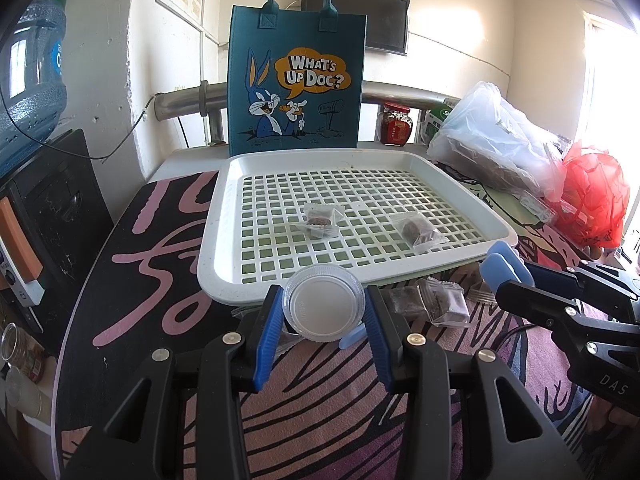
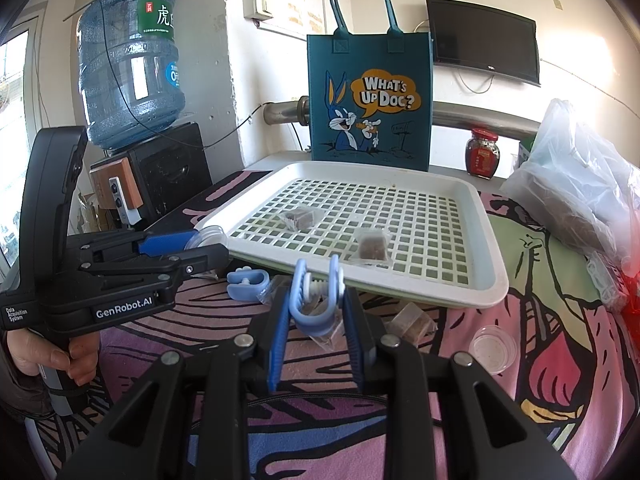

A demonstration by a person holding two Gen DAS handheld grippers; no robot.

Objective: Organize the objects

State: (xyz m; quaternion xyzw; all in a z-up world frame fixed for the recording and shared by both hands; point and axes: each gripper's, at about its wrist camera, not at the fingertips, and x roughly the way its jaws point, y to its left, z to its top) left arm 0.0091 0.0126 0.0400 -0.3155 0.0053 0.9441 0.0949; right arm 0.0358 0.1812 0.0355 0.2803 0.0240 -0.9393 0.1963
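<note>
Gripping a clear lid (image 1: 323, 305), the left gripper (image 1: 323, 312) hides part of the tray's (image 1: 224, 248) rim; the right gripper (image 2: 316, 308) clamps a blue clip (image 2: 310, 300).

black tool (image 2: 316, 320), blue ribbed pads (image 2: 278, 344), silver screws

Both wrist cameras look forward and slightly down, close over the table, sharing the white tray (image 1: 224, 256) (image 2: 490, 280).
</note>
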